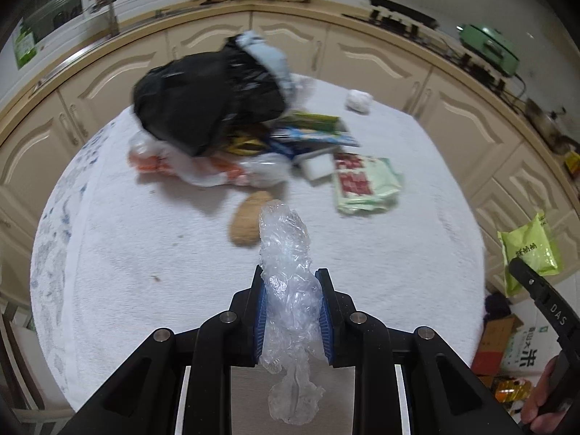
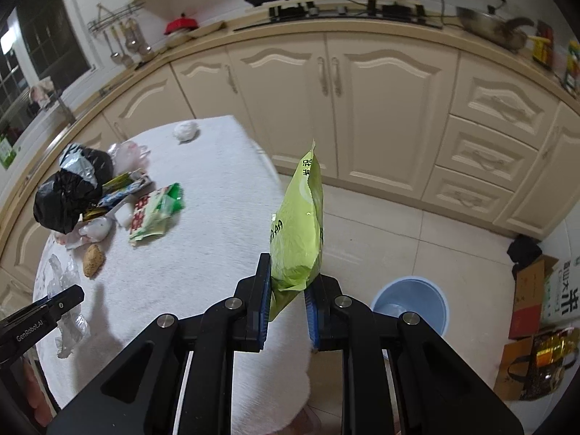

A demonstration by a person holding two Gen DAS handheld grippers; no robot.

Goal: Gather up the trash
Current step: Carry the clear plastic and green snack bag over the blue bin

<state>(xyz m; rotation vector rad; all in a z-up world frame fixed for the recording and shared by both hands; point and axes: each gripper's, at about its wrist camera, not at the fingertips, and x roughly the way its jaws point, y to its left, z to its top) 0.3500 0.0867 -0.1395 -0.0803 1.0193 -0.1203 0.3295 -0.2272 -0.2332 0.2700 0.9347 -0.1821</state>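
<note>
My left gripper [image 1: 291, 282] is shut on a crumpled clear plastic wrap [image 1: 286, 253], which sticks up between the blue pads and hangs below them, above the white-clothed table [image 1: 145, 253]. My right gripper [image 2: 288, 272] is shut on a light green snack bag [image 2: 299, 232], held upright past the table's right edge; the same bag [image 1: 529, 250] shows at the right of the left wrist view. A pile of trash lies at the table's far side: a black plastic bag [image 1: 203, 101], a white and orange bag [image 1: 203, 170], a green and red packet [image 1: 362, 185], a brown lump [image 1: 246, 223].
A blue bin [image 2: 411, 304] stands on the tiled floor right of the table. A crumpled white paper ball [image 1: 359, 100] lies at the table's far edge. Cardboard boxes and bags [image 2: 536, 308] sit on the floor at right. Cream cabinets [image 2: 362, 108] run behind.
</note>
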